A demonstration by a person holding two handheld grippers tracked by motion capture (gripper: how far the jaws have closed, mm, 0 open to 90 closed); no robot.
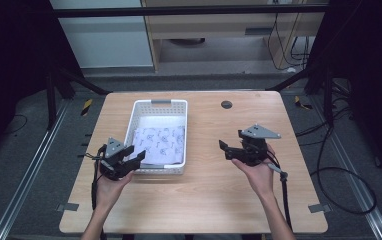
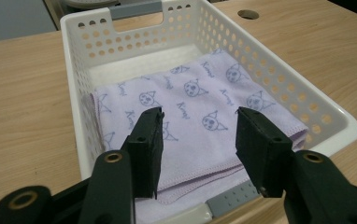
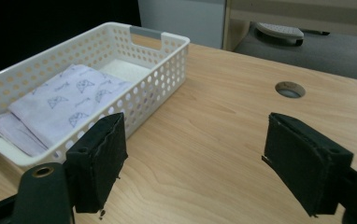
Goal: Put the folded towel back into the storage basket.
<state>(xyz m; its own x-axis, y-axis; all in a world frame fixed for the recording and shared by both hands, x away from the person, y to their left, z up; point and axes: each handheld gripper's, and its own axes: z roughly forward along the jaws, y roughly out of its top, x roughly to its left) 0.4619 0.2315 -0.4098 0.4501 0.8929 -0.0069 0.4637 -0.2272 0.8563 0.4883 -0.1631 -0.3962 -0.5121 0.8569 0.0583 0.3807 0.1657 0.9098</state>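
You had the folded cloth [image 1: 160,145] lying flat in the near end of the white basket [image 1: 129,125], so by the look of it the placing step was done and you were at the letting-go stage. Your left gripper [image 1: 134,156] hung at the basket's near left corner, jaws partly apart and holding nothing; in the left gripper view the cloth [image 2: 200,116] lay below and beyond the pads, untouched. Your right gripper [image 1: 230,147] stood well apart from the basket over bare table [image 1: 204,200], jaws spread wide and empty. The next move, I judged, called for drawing the left gripper clear without snagging the basket rim.
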